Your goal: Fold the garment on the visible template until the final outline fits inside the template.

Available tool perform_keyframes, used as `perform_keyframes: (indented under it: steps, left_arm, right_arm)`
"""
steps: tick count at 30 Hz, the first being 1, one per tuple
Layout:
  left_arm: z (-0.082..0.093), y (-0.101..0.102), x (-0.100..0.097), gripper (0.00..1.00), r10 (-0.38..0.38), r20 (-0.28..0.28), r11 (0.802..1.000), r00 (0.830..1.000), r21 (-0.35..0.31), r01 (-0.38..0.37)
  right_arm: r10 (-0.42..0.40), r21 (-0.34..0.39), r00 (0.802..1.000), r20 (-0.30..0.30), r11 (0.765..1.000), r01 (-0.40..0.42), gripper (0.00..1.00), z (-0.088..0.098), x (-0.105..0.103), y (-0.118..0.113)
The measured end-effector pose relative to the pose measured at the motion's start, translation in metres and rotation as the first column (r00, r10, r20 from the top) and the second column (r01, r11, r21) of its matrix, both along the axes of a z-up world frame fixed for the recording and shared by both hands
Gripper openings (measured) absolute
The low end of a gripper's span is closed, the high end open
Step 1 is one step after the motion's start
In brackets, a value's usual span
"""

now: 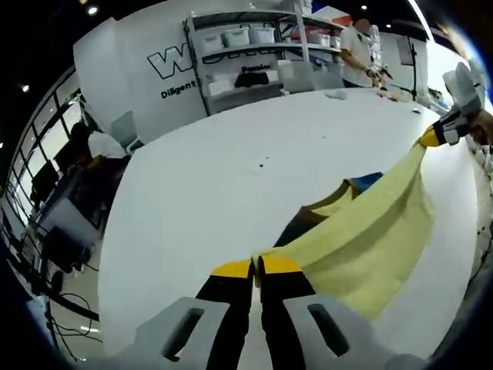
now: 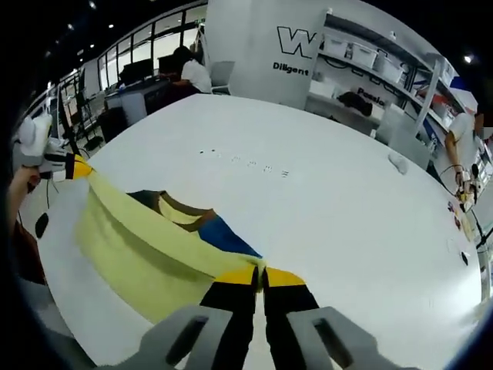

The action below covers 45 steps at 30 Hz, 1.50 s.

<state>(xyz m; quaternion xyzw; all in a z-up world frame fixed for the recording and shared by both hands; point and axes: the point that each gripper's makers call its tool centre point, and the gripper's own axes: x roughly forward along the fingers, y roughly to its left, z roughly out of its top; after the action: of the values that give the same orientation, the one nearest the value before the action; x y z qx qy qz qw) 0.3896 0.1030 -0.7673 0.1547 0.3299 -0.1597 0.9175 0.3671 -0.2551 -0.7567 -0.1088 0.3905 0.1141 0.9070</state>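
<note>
Left gripper (image 1: pixel 257 267): fingers pinch the yellow garment (image 1: pixel 370 239).
Right gripper (image 2: pixel 263 275): same, other end.
Progress: one fold begun above the tabletop (image 2: pixel 339 208); more left.

Bright, even light from ceiling spots (image 2: pixel 92 5). The white table (image 1: pixel 231 177) glares mildly. Fisheye bending warps edges; far shelves (image 1: pixel 239 46) look soft.

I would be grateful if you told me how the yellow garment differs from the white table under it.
The pale yellow cloth garment is soft, held up and stretched between the left gripper and right gripper; the white table is rigid and flat. The garment has dark brown and blue parts; the table is one colour.
</note>
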Motion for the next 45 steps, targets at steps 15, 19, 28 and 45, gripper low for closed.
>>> perform_keyframes:
  steps: [15, 19, 28, 45]
  left_arm:
    - [-0.063, 0.008, 0.018, 0.06, 0.095, -0.056, 0.987, 0.994, -0.126, -0.101]
    - [-0.072, 0.007, 0.022, 0.06, 0.090, -0.053, 0.990, 0.995, -0.108, -0.095]
    - [-0.088, 0.009, 0.027, 0.07, 0.097, -0.049, 0.992, 0.994, -0.073, -0.101]
    - [-0.088, 0.012, 0.033, 0.07, 0.111, -0.014, 0.993, 0.994, -0.031, -0.111]
  right_arm:
    - [-0.017, -0.018, 0.999, 0.035, 1.000, 0.018, 0.00, -0.064, 0.020, 0.001]
    - [-0.030, -0.001, 0.999, 0.034, 1.000, 0.030, 0.00, -0.074, 0.024, 0.001]
    - [-0.058, 0.067, 0.997, 0.049, 0.996, 0.055, 0.00, -0.088, 0.034, 0.003]
    - [-0.039, 0.092, 0.998, 0.048, 0.995, 0.034, 0.00, -0.104, 0.039, 0.006]
